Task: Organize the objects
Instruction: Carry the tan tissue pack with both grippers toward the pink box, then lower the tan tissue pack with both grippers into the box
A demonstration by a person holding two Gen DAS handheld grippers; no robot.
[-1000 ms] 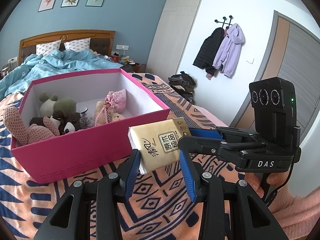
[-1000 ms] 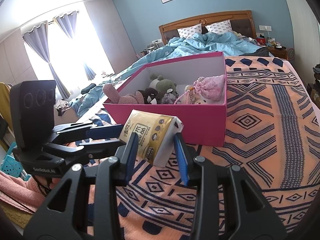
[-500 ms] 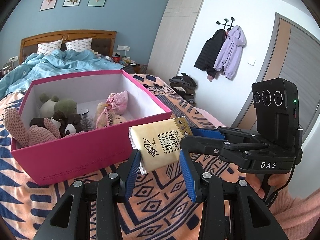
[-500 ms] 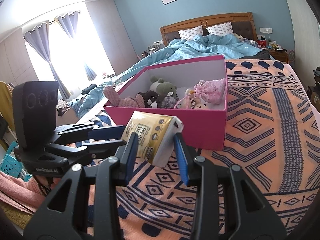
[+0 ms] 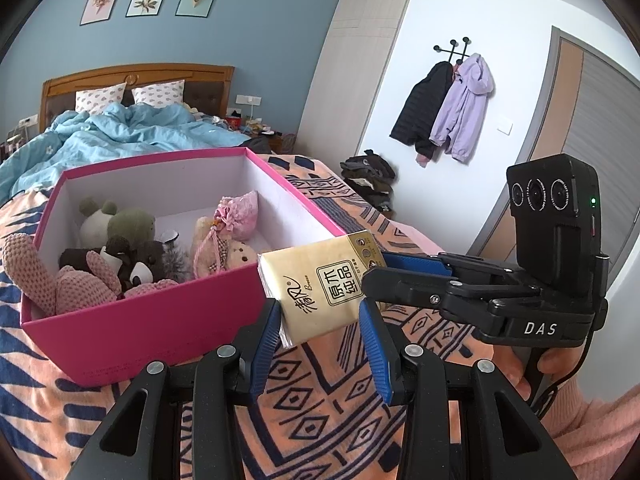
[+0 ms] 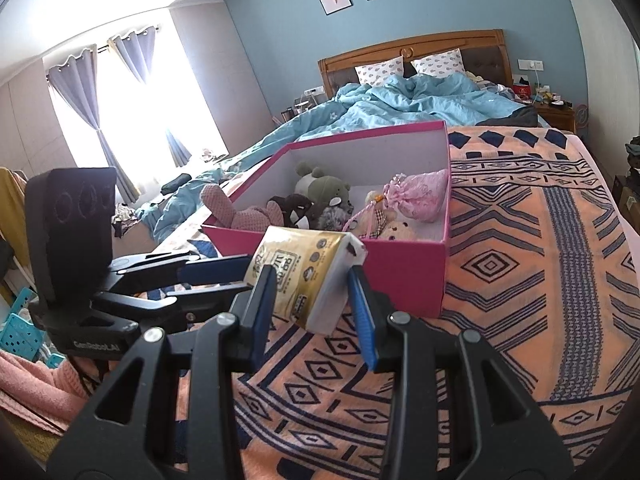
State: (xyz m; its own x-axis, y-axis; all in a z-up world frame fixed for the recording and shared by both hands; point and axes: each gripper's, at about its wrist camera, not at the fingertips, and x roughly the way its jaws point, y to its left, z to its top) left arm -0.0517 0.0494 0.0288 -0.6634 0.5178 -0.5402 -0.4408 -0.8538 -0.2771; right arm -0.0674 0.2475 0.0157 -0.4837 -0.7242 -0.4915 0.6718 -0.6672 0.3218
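- my left gripper and my right gripper are both closed down on the same yellow tissue pack, 1 from each end.
- in the left wrist view the 2 blue pads sit against the pack's lower corners, and the pack tilts up and away from me with its printed face showing.
- in the right wrist view my right pads pinch the pack's white end, with the yellow printed side facing left.
- the pack is off the bedspread, held in the air just in front of the pink box's near wall, below its rim and not inside it.
- the right gripper's body, marked "das", reaches in from the right of the left wrist view; its blue finger lies along the pack's far edge, and a hand in a pink sleeve holds its handle.
- the left gripper's body comes in from the left of the right wrist view, fingers pointing at the pack.
- the box is open on the patterned orange and navy bedspread, white inside.
- in the box: a pink knitted bunny draped over the left wall, a green and white plush frog, a dark brown plush, a small beige bear and a pink drawstring pouch.
- beyond the box lies a rumpled blue duvet below a wooden headboard.
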